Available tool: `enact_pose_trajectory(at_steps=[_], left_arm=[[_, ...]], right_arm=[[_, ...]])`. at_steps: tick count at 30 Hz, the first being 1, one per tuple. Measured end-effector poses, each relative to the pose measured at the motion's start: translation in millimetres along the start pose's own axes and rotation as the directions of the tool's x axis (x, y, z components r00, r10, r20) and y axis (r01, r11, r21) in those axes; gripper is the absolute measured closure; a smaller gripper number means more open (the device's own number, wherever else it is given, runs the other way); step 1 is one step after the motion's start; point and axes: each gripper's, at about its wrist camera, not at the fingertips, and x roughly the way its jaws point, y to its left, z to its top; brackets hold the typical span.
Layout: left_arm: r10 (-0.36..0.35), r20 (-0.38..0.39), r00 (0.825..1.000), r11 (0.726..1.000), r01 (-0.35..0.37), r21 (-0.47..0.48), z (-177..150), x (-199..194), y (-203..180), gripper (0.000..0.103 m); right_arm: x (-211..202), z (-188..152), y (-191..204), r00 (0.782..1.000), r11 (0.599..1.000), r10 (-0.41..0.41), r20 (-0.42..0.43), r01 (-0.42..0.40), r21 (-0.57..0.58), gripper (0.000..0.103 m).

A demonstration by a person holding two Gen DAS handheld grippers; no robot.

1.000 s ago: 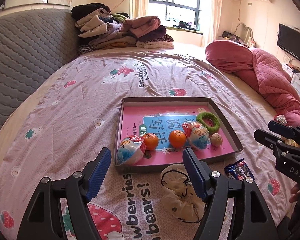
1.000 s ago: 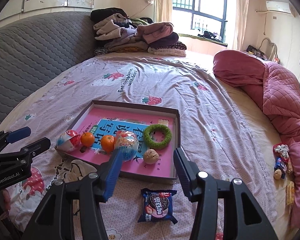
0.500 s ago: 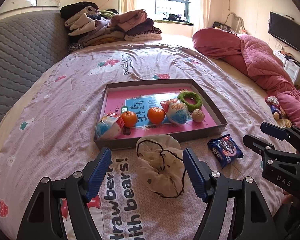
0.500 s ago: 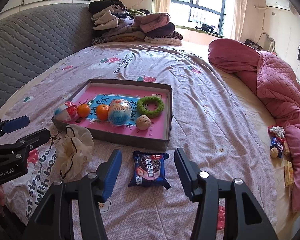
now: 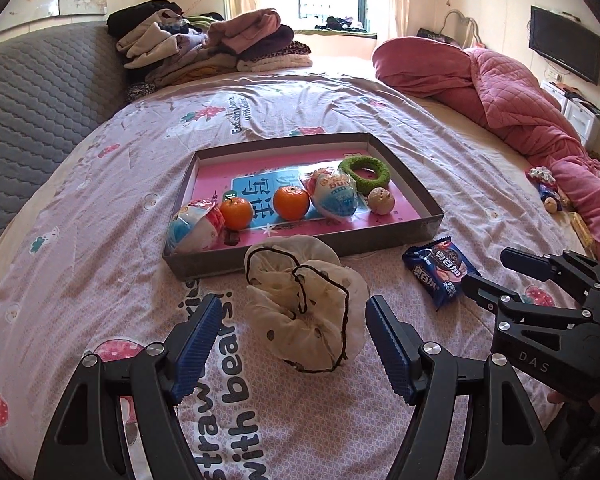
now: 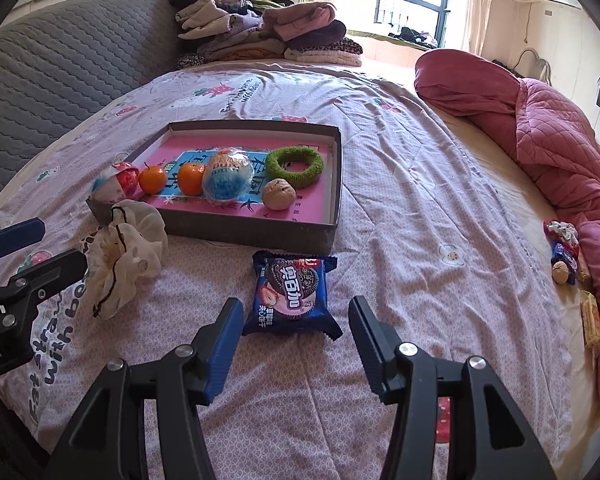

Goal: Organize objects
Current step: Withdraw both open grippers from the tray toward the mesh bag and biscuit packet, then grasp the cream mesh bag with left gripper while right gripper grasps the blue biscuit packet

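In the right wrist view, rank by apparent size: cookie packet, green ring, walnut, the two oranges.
1. cookie packet, nearest the camera
2. green ring
3. the two oranges, alike
4. walnut, close to the oranges

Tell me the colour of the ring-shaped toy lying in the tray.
Green, with a fuzzy texture. The ring toy shows best in the right wrist view, near the tray's right wall.

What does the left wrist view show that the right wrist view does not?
Only the left wrist view: the whole wall TV and the left tool's open blue pads around the cream scrunchie.

Only the right wrist view: the right tool open just short of the cookie packet.

Both: the tray, two oranges and the green ring.
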Motion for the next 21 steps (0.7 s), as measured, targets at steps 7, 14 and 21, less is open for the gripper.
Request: enact_pose_trajectory(at_steps=[7,14,21], left_arm=[[-0.005,-0.028,1.000,1.000,0.005,0.001,-2,18,-4,0.028],[0.000,-0.051,0.999,1.000,0.001,0.008,-2,41,-7,0.028],[0.017,-0.088,0.996,1.000,-0.017,0.003,-2,66,-6,0.028]], right_arm=[[23,4,-1,1.000,1.000,0.002,-0.028,-0.001,0.013,0.049],[41,11,-2,0.999,1.000,0.008,-0.042,-0.007,0.026,0.049],[56,19,0,0.998,0.999,0.030,-0.057,-0.029,0.030,0.048]])
